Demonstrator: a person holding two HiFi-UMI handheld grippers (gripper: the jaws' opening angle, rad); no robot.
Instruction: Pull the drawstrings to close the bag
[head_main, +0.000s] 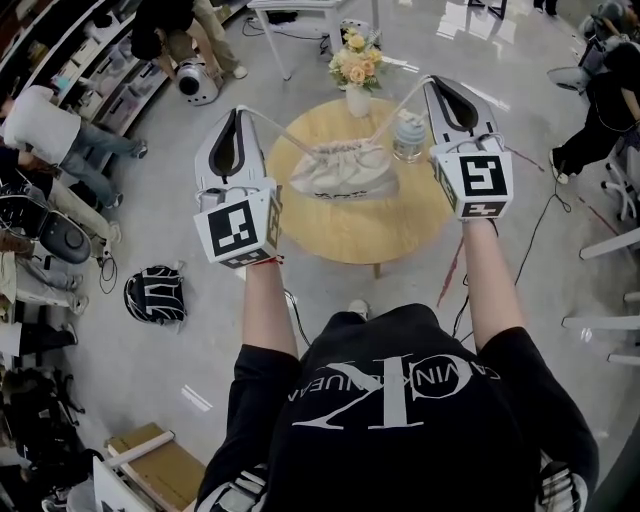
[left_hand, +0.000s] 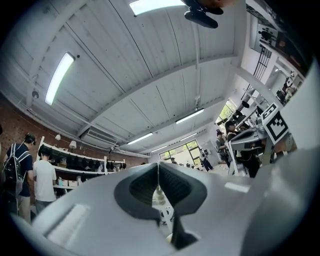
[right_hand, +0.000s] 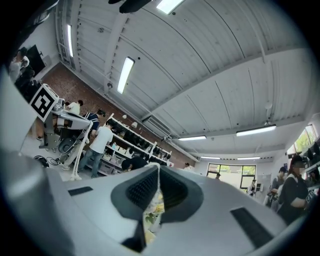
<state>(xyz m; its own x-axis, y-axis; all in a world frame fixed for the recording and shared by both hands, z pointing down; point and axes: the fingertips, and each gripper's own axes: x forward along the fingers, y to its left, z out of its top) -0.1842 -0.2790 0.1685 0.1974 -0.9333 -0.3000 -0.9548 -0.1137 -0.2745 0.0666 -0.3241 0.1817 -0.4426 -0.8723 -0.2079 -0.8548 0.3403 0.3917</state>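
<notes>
Head view: cloth bag (head_main: 342, 170) lay on the round wood worktop (head_main: 350, 238), just off centre toward 12 o'clock, mouth bunched up along its far edge.

L gripper (head_main: 240, 112) sat at ~10 o'clock of the bag, past the worktop edge. R gripper (head_main: 430, 80) sat at ~1 o'clock of the bag. Both were up off the worktop, tips pointing away from the person.

Left string (head_main: 285, 135) ran from the bag mouth to the L tips, near straight. Right string (head_main: 398, 108) ran from the mouth to the R tips w/ a slight bow.

L gripper view: L gripper (left_hand: 158, 166) jaws were pressed together at the tips, no gap, pinching the left string. R gripper view: same for the R gripper (right_hand: 158, 167), jaws closed tight on the right string, pale cord just visible at the tip line.

Other stuff on the worktop: vase of flowers (head_main: 357, 72) at the 12 o'clock edge, glass jar (head_main: 408, 137) just beside the bag at its 2 o'clock; couldn't tell if it touched. Black backpack (head_main: 155, 295) was on the floor at 8 o'clock of the worktop, well apart.
</notes>
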